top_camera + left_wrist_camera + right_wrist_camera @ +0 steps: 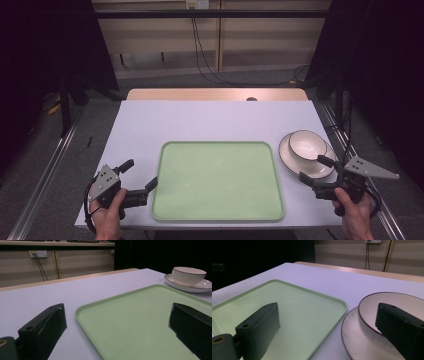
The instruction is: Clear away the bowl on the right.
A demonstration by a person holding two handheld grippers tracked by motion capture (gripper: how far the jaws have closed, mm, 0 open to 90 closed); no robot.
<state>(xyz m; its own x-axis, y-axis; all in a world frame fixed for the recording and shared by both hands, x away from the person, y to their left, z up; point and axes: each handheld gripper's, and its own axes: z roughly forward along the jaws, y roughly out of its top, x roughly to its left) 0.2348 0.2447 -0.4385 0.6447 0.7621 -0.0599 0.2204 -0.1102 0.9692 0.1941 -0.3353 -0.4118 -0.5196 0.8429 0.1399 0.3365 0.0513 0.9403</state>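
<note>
Two tongs were held low near the bottom of the high view, one at each side of the green tray (pixel 218 181). The right tongs (pixel 317 169) were seen at the lower right, spread wide with nothing pinched, right beside the bowl (pixel 307 145) and the plate (pixel 289 159) under it. The left tongs (pixel 141 174) were seen at the lower left, spread wide too, with nothing held, just beside the tray's left edge.

The step in hand was judged to be a grab of the bowl by the right tongs. For that to be done well, the rim of the bowl should be taken between the two jaws, one jaw inside and one outside. The squeeze should be made slowly, so the bowl is not pushed over the plate. The plate should not be caught with it. The lift should be kept straight up, because a smooth bowl could slip.

The bowl was white and round, with a thin dark line around its rim. It was stood upright on the white plate, at the right of the tray, on the pale table (pixel 210 120). In the right gripper view the bowl (pixel 372 312) was seen close, at the lower right, partly behind one jaw. Fine ribs were seen on the plate (pixel 352 335).
</note>
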